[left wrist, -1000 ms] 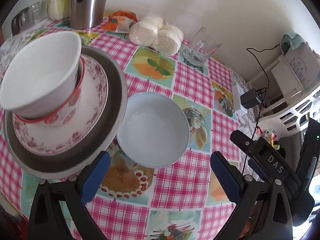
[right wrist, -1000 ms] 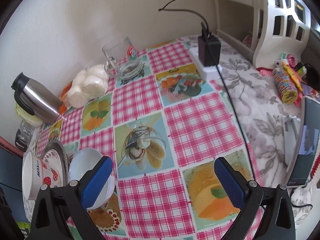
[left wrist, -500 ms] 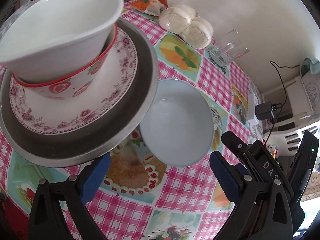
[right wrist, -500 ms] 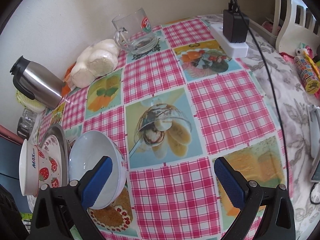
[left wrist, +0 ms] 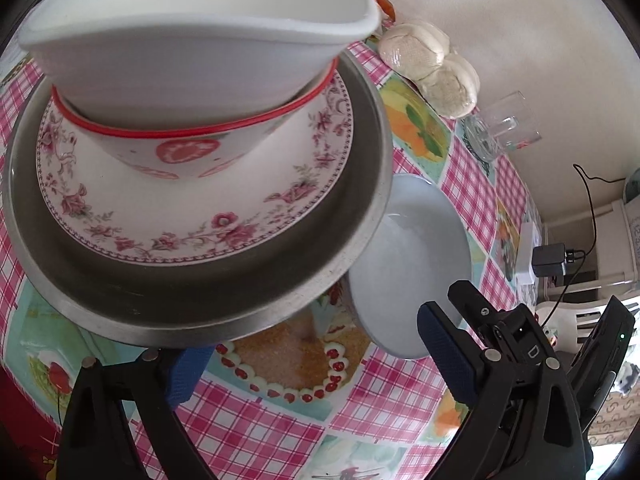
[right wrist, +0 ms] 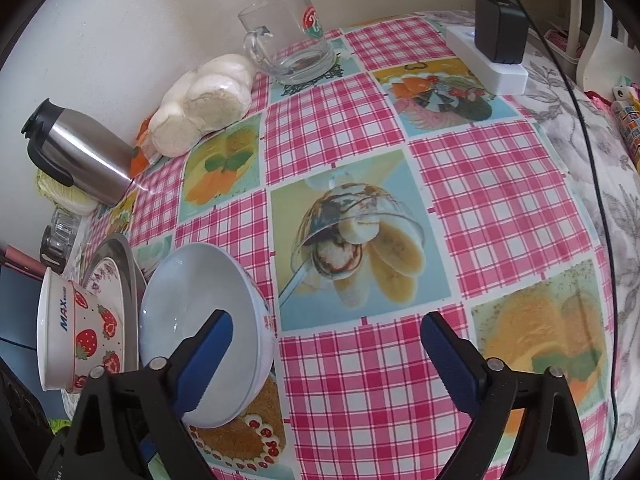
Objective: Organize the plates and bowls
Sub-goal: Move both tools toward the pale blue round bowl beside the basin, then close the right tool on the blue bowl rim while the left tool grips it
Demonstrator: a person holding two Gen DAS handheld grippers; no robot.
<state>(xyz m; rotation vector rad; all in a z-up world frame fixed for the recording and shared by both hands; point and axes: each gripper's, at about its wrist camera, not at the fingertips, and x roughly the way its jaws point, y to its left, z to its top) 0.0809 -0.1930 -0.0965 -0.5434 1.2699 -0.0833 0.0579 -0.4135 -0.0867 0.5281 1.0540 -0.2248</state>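
Right gripper [right wrist: 326, 340] jaws closing, left one inside pale blue bowl [right wrist: 200, 316] at 8 o'clock on counter [right wrist: 480, 184]; left gripper [left wrist: 312, 344] jaws apart under steel plate [left wrist: 224, 292] stack at 10 o'clock.

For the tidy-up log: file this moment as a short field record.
stack: white bowl nested in strawberry bowl, on floral plate, on steel plate
loose item: pale blue bowl, beside the stack
left tool: open, one finger under the steel plate's rim
right tool: closing, one finger at the pale blue bowl
surface: checked tablecloth
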